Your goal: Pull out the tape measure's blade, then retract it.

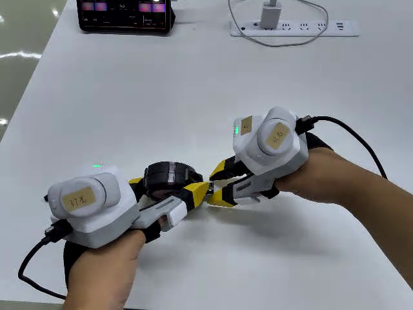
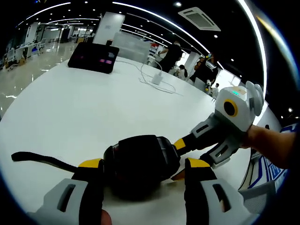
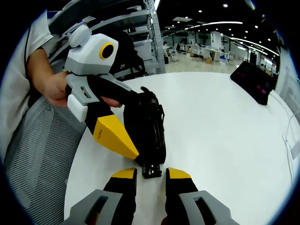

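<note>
A black tape measure [image 1: 171,174] rests on the white table [image 1: 193,97], with my left gripper [image 1: 166,187] shut on its round body from both sides. In the left gripper view the case [image 2: 140,161] sits between the yellow-tipped fingers [image 2: 199,165] of my left gripper [image 2: 145,166]. My right gripper [image 1: 218,185] faces it from the right, tips at the case's mouth. In the right gripper view the small blade hook [image 3: 151,171] lies between my right gripper's [image 3: 151,176] fingertips [image 3: 124,174], with a thin gap on each side. The blade is fully wound in.
A dark tablet [image 1: 124,14] stands at the table's far edge, and a white power strip [image 1: 303,27] with a charger and looped cable lies to its right. The tape's black wrist strap [image 2: 37,159] trails left. The table edge [image 1: 26,97] runs along the left.
</note>
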{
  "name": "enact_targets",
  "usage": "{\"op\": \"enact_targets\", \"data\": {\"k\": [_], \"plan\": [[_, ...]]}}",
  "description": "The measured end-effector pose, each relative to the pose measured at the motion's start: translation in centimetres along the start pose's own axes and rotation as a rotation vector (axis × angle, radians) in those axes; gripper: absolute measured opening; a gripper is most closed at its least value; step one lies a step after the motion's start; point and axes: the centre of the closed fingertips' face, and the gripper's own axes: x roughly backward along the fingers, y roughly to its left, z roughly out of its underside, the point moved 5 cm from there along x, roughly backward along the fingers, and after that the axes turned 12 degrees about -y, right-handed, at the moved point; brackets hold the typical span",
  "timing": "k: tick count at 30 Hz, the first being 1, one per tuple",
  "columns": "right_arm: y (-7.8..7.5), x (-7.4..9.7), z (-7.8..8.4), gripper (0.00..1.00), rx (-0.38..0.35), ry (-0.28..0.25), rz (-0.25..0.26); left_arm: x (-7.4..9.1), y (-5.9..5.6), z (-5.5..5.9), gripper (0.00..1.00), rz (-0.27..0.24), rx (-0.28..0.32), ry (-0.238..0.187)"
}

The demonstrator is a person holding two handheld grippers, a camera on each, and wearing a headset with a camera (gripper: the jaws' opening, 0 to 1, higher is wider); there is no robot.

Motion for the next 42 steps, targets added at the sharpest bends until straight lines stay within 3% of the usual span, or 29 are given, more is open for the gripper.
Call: {"op": "enact_targets", "data": {"k": [9,17,26,30,42], "plan": [[0.1,0.2,0.1,0.21,-0.008,-0.010,0.008,0.0,0.0,-0.1,0.67,0.007,-0.017,-0.001],[0.3,0.9,-0.3,0.26,-0.031,-0.086,0.083,0.2,0.0,-0.8,0.69,0.024,-0.069,-0.011],[0.6,1.3,-0.4,0.28,-0.032,-0.098,0.104,0.4,0.2,-1.0,0.70,0.034,-0.089,-0.005],[0.8,1.8,-0.6,0.36,-0.034,-0.131,0.126,0.8,0.3,-1.0,0.74,0.047,-0.142,0.007],[1.4,3.3,0.0,0.51,-0.069,-0.160,0.187,1.9,0.5,-1.1,0.84,0.100,-0.297,0.036]]}}
